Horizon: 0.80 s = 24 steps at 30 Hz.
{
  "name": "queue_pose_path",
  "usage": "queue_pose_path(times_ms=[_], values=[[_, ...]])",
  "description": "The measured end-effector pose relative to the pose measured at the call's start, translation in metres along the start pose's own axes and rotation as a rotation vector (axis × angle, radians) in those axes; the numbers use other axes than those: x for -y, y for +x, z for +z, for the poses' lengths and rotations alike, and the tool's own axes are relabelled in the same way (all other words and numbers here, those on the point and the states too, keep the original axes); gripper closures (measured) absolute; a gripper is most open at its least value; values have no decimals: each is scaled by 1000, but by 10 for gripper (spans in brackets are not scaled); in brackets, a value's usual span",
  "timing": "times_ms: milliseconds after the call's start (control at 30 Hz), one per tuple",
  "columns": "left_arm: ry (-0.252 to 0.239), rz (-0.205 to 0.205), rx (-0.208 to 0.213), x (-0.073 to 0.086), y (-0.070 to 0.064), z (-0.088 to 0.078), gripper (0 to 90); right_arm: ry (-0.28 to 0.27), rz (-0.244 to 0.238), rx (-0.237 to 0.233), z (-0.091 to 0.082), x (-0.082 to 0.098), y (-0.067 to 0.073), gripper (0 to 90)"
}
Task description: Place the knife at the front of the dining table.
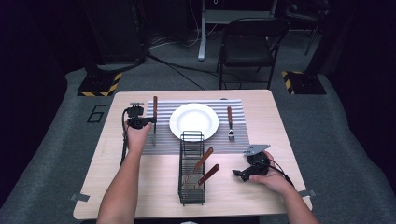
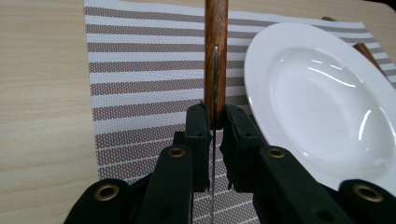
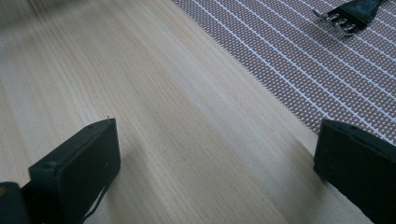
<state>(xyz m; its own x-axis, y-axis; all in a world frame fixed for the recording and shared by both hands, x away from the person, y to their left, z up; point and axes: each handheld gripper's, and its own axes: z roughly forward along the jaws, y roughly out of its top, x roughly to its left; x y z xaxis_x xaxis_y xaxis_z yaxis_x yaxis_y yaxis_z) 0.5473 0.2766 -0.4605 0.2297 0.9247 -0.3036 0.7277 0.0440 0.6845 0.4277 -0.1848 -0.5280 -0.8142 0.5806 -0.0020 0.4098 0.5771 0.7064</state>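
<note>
Placemat (image 1: pixel 196 126) on table (image 1: pixel 140 186), far centre; plate (image 1: pixel 194 120) mid-mat; knife (image 1: pixel 154 114) on mat just L of plate, in left gripper (image 1: pixel 150 120); fork (image 1: pixel 230 123) on mat R of plate; wire basket (image 1: pixel 192 170) w/ 2 utensils near side, centre; right gripper (image 1: pixel 239 173) R of basket.

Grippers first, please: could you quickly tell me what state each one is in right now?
Left gripper: closed on the knife, beside the plate.
Right gripper: open, holding nothing, over the table.

Dim dark room, lit tabletop (image 1: pixel 140 186), glare streaks on white plate (image 2: pixel 327 93), near jaws soft, slightly blurred
</note>
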Motion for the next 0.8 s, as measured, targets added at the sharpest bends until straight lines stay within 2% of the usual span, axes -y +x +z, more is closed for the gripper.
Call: queue_pose_path(times_ms=[300, 400, 800], values=[[21, -60, 3, 2, 9, 11, 810, 1, -1, -1, 0, 0, 0, 0], [18, -82, 15, 3, 11, 14, 810, -1, 3, 0, 0, 0, 0, 0], [31, -126, 26, 5, 17, 26, 810, -1, 5, 1, 0, 0, 0, 0]])
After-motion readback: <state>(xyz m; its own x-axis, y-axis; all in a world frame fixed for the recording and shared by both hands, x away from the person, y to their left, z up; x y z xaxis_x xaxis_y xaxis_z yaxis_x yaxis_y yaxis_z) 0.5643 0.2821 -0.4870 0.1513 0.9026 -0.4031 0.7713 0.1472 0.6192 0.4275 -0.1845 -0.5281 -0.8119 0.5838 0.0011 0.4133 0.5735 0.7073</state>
